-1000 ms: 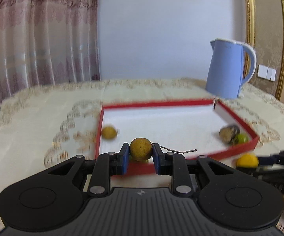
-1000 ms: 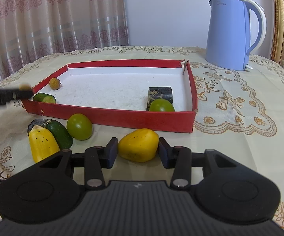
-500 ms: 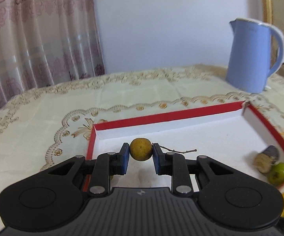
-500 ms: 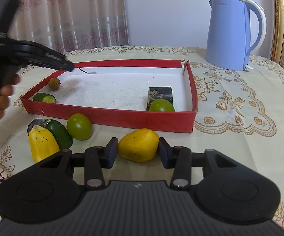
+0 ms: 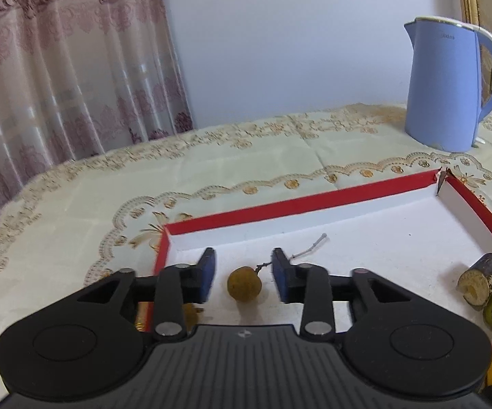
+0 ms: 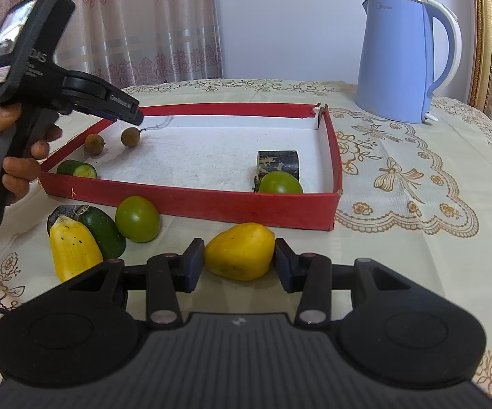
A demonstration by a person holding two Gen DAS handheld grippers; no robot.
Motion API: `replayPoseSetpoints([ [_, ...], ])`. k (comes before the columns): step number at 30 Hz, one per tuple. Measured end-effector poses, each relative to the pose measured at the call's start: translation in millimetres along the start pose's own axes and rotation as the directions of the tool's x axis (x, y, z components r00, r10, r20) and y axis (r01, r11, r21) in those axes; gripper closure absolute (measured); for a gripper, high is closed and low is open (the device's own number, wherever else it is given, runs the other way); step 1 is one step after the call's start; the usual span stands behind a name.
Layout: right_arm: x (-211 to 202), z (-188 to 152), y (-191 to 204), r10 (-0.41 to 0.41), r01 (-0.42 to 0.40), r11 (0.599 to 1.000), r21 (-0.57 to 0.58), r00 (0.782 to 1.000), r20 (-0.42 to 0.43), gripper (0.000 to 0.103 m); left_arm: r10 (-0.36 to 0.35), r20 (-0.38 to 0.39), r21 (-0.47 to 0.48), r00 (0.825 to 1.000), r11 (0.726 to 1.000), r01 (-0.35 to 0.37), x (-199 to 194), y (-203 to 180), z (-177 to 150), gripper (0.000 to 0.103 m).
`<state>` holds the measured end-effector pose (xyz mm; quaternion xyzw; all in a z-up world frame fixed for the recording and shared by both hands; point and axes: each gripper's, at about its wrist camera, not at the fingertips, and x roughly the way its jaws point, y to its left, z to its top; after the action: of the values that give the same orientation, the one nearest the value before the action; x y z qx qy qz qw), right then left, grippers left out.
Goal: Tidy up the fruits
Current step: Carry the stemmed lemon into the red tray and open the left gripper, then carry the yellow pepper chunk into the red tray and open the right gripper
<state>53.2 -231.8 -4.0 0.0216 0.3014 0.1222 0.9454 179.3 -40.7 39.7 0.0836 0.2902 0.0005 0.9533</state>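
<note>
My left gripper [image 5: 244, 274] is open over the red tray's [image 5: 280, 206] left end. A small brown longan with a twig [image 5: 244, 283] lies on the tray floor between its fingers, untouched; it also shows in the right wrist view [image 6: 130, 137] beside a second longan [image 6: 94, 144]. My right gripper [image 6: 235, 262] sits on the tablecloth in front of the tray, its pads against a yellow fruit [image 6: 241, 255]. The left gripper shows in the right wrist view [image 6: 123, 107].
In the tray lie a cucumber piece [image 6: 76, 169], a dark cylinder [image 6: 278, 163] and a green fruit [image 6: 280, 184]. In front of the tray are a green fruit [image 6: 137, 218], a dark cucumber [image 6: 101, 230] and a yellow piece [image 6: 72, 250]. A blue kettle [image 6: 399, 58] stands at the back right.
My left gripper carried the longan over the tray's left end, opened and let it go onto the tray floor. The right gripper and yellow fruit have not moved.
</note>
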Motion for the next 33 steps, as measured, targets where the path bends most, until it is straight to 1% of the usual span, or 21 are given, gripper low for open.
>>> replayPoseSetpoints([
  [2, 0.0, 0.0, 0.2, 0.0, 0.0, 1.0, 0.0, 1.0, 0.0, 0.061, 0.013, 0.024, -0.015, 1.0, 1.0, -0.013, -12.2, 4.0, -3.3, 0.045],
  [6, 0.1, 0.1, 0.1, 0.0, 0.0, 1.0, -0.001, 1.0, 0.0, 0.061, 0.052, 0.064, -0.04, 0.997, 0.998, -0.049, -42.4, 12.9, -20.9, 0.038],
  [8, 0.2, 0.1, 0.2, -0.001, 0.001, 1.0, -0.002, 1.0, 0.0, 0.061, 0.062, 0.073, -0.07, 0.995, 0.996, -0.057, -59.3, 19.3, -36.5, 0.032],
  [11, 0.4, 0.0, 0.1, -0.004, 0.004, 1.0, -0.006, 1.0, -0.001, 0.061, 0.065, 0.071, -0.125, 0.995, 0.991, -0.056, -78.6, 29.4, -60.3, 0.029],
  [15, 0.5, -0.2, 2.4, -0.008, 0.008, 1.0, -0.011, 1.0, -0.002, 0.061, 0.052, 0.04, -0.184, 0.998, 0.982, -0.044, -88.5, 38.8, -83.3, 0.027],
  [18, 0.0, -0.2, 2.2, -0.009, 0.009, 1.0, -0.009, 1.0, 0.001, 0.061, 0.039, 0.019, -0.187, 0.999, 0.982, -0.035, -85.1, 40.7, -93.6, 0.027],
  [20, -0.6, -0.3, 1.4, -0.011, 0.011, 1.0, -0.002, 1.0, 0.005, 0.061, 0.052, 0.007, -0.182, 0.999, 0.982, -0.049, -80.6, 39.7, -100.1, 0.025],
  [24, -3.0, -1.1, -0.3, -0.006, 0.006, 1.0, 0.001, 1.0, 0.009, 0.061, 0.026, -0.007, -0.191, 1.0, 0.981, -0.027, -75.8, 40.6, -105.1, 0.025],
  [27, -6.1, -1.1, -1.6, -0.011, 0.011, 1.0, 0.002, 1.0, 0.015, 0.061, 0.045, -0.002, -0.186, 0.999, 0.982, -0.044, -77.6, 39.5, -106.5, 0.02],
  [29, -9.0, -0.6, -2.7, -0.015, 0.014, 1.0, 0.005, 1.0, 0.02, 0.061, 0.056, 0.002, -0.184, 0.998, 0.981, -0.055, -78.7, 38.6, -107.1, 0.019],
  [33, -16.7, 1.3, -3.4, -0.008, 0.008, 1.0, 0.006, 0.999, 0.033, 0.061, 0.052, -0.011, -0.186, 0.999, 0.981, -0.053, -76.6, 39.0, -107.2, 0.019],
])
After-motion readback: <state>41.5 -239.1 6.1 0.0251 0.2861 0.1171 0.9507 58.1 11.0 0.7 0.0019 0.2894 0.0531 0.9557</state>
